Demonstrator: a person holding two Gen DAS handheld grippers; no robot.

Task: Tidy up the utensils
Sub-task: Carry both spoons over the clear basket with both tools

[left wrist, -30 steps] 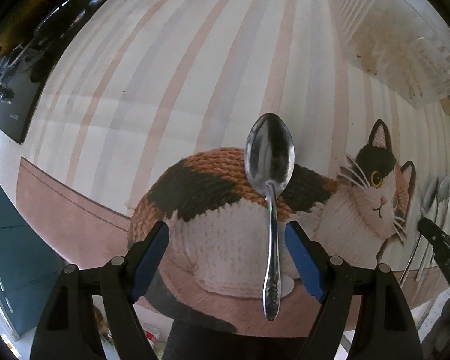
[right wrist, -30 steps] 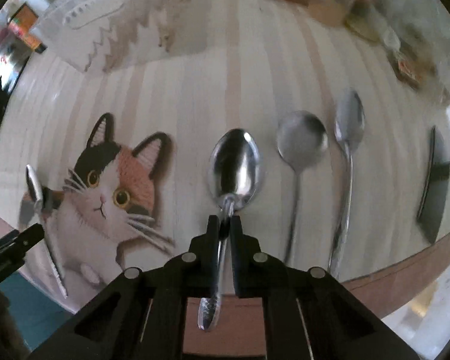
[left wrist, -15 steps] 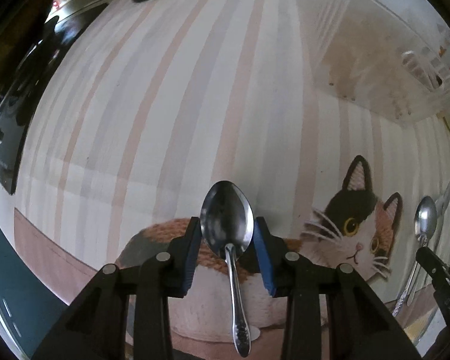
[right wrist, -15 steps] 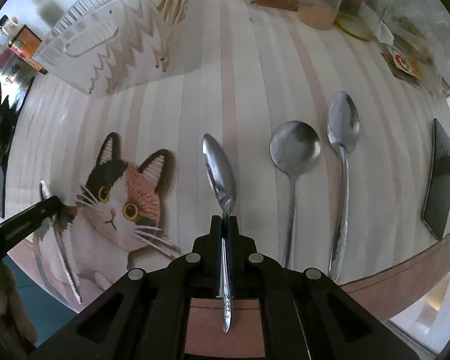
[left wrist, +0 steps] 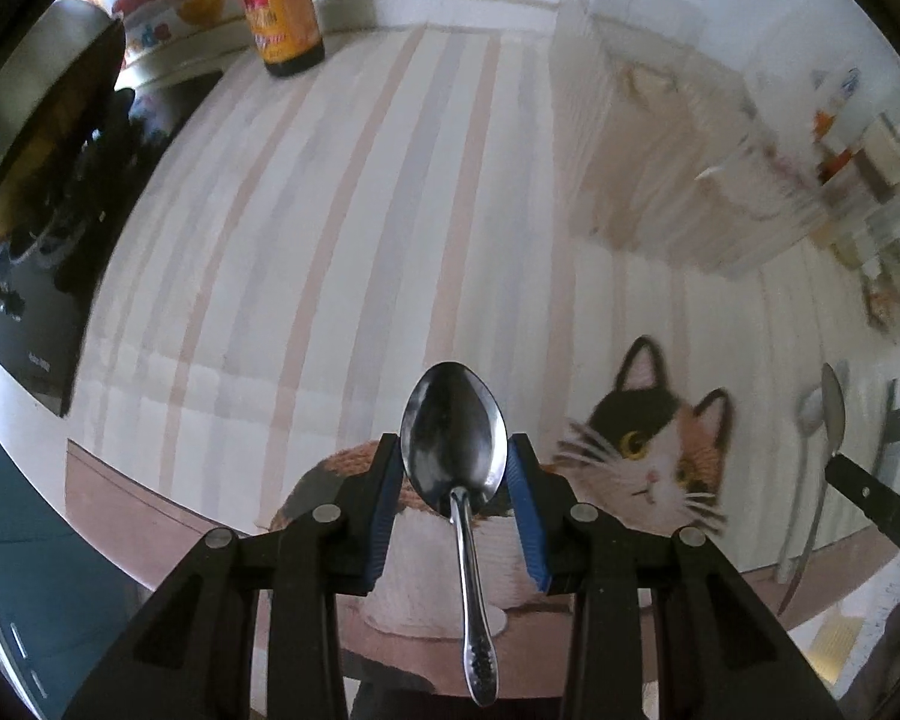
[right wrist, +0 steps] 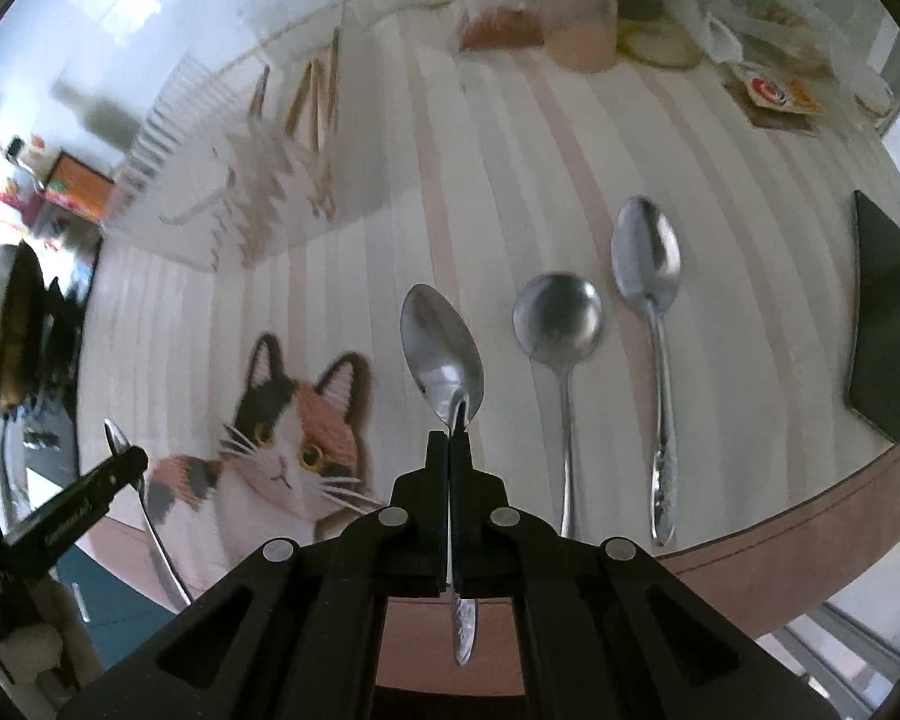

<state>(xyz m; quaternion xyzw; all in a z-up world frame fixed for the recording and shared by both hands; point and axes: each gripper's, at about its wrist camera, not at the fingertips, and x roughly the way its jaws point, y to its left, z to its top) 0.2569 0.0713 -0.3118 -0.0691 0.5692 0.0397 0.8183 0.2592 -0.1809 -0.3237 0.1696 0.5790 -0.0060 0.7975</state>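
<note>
Both spoons are up off the surface [left wrist: 342, 210] now, the left tongs [left wrist: 455, 483] having closed in on one spoon [left wrist: 455, 450] and the right tongs [right wrist: 452, 450] clamped on another spoon [right wrist: 441, 348], two more spoons [right wrist: 558, 315] lying beyond, the clear organizer [right wrist: 258, 180] farthest.

Left tool [left wrist: 455, 468] and right tool [right wrist: 450, 450] both clamped, raised
</note>
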